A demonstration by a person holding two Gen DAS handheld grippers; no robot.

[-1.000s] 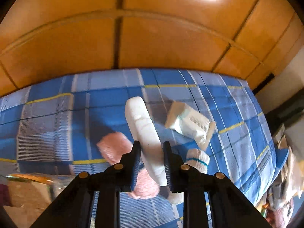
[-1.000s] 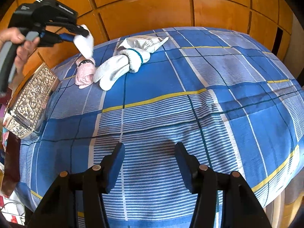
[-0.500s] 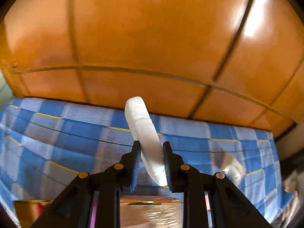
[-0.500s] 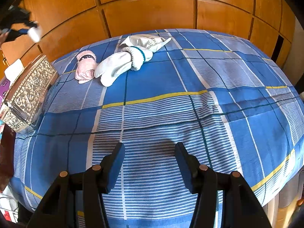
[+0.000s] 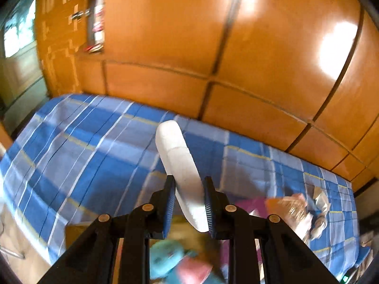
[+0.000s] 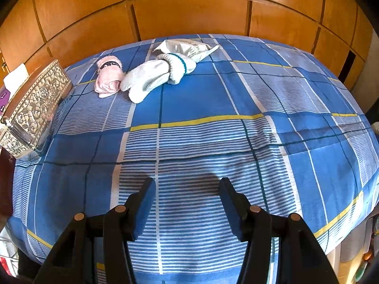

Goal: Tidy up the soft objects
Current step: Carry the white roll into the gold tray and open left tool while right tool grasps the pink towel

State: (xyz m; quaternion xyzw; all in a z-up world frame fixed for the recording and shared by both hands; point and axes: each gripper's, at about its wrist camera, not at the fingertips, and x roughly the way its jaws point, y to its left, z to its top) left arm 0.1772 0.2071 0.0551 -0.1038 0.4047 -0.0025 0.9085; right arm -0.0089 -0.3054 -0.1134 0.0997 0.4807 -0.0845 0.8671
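Note:
My left gripper [image 5: 189, 207] is shut on a white folded sock [image 5: 180, 165] that sticks up from between its pads, above blurred teal and pink soft items [image 5: 175, 265] at the bottom of the left wrist view. My right gripper [image 6: 187, 208] hangs open over the blue checked bedspread [image 6: 201, 99] with nothing between its fingers. Far from it, near the headboard, lie a pink sock bundle [image 6: 108, 77], a white sock pair with a teal band [image 6: 156, 75] and a white plastic packet [image 6: 187, 47].
An ornate silver box [image 6: 33, 108] stands at the bed's left edge. Orange wooden panels [image 6: 189, 9] wall the far side. In the left wrist view, blurred clutter [image 5: 305, 210] lies at the bed's right end. The bed's right edge [image 6: 350, 217] drops to the floor.
The left gripper has swung away from the sock pile with the white sock, leaving the right wrist view; it now looks over a different part of the bed. The right gripper stayed put.

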